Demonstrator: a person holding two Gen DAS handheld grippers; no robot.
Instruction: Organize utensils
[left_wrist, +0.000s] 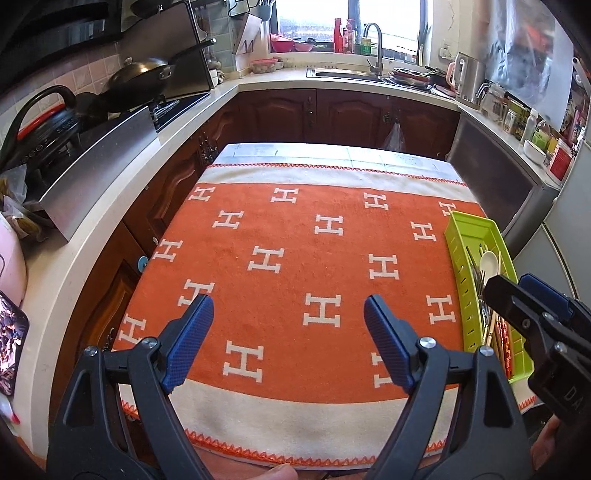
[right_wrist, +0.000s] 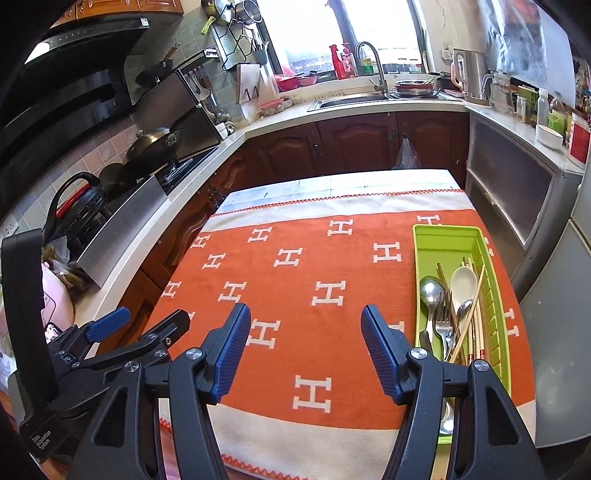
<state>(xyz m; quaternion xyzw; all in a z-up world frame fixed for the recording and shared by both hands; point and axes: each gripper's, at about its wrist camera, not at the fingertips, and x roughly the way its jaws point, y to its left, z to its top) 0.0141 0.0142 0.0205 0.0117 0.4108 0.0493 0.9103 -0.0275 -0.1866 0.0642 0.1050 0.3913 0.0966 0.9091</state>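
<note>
A green utensil tray (right_wrist: 439, 236) lies along the right side of the orange cloth with white H marks (right_wrist: 295, 288). In it lie a white spoon (right_wrist: 463, 282), metal spoons (right_wrist: 431, 291), a fork (right_wrist: 443, 328) and chopsticks (right_wrist: 476, 302). The same green tray (left_wrist: 469, 225) shows at the right of the left wrist view, with the white spoon (left_wrist: 489, 263) inside. My left gripper (left_wrist: 288, 314) hangs open over the cloth's near middle, nothing between its fingers. My right gripper (right_wrist: 306, 323) is open too, empty, just left of the tray. Each gripper appears at the edge of the other's view.
The clothed table stands in a U-shaped kitchen. A counter with a stove, wok (left_wrist: 140, 74) and steel box (left_wrist: 99, 173) runs along the left. A sink with a tap (right_wrist: 373, 66) is at the back. A grey cabinet (right_wrist: 517, 195) and a fridge stand at the right.
</note>
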